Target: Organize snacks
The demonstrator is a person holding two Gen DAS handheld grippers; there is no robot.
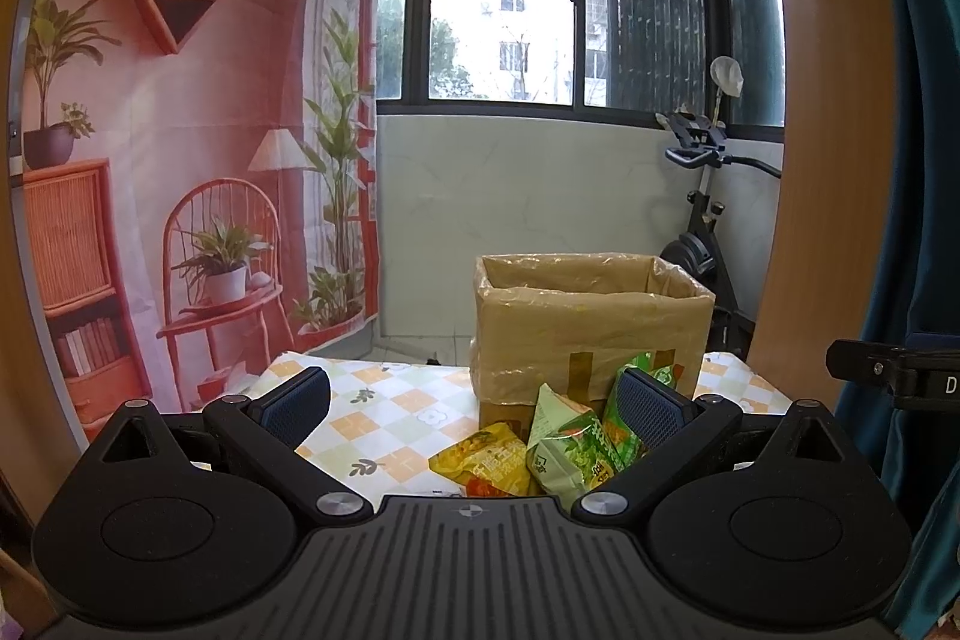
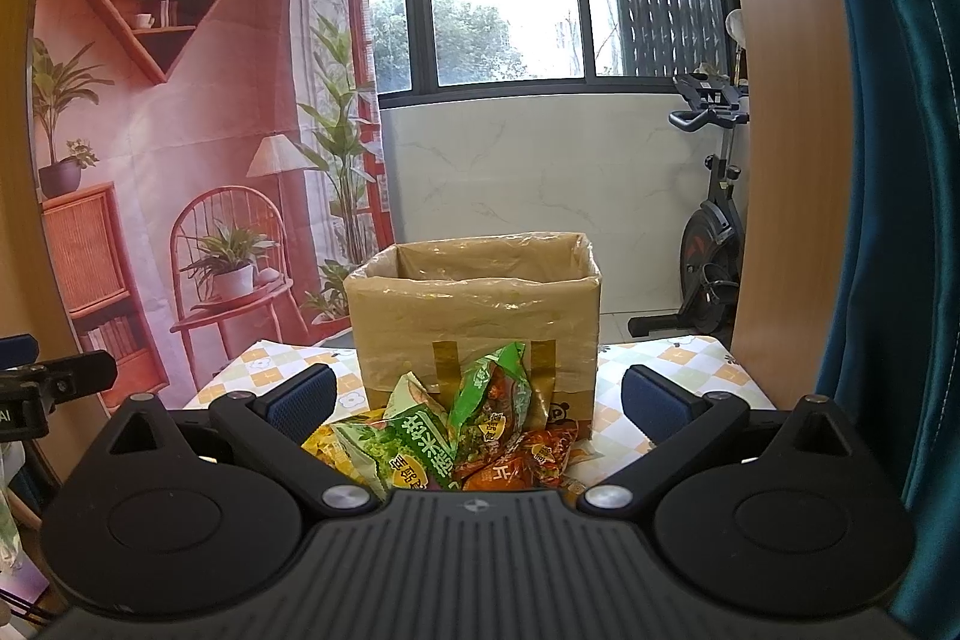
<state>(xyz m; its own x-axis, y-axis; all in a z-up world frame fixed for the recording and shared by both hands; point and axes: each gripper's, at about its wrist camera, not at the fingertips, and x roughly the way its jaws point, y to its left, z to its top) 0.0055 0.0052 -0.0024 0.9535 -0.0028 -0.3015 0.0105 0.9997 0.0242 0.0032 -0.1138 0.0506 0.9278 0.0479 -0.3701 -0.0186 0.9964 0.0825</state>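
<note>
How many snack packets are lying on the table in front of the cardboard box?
4 visible: a yellow packet at the left, a light green packet beside it, a dark green packet leaning against the cardboard box, and an orange packet at the right. More may be hidden.

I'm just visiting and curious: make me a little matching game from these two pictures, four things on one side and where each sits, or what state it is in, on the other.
Things:
1. cardboard box
2. snack packets
3. exercise bike
4. right gripper

Places or states:
A. on the floor, far right by the window wall
B. piled on the table against the box front
C. fingers spread apart, holding nothing
D. top open, standing on the checked tablecloth

Pairs: 1-D, 2-B, 3-A, 4-C
</note>
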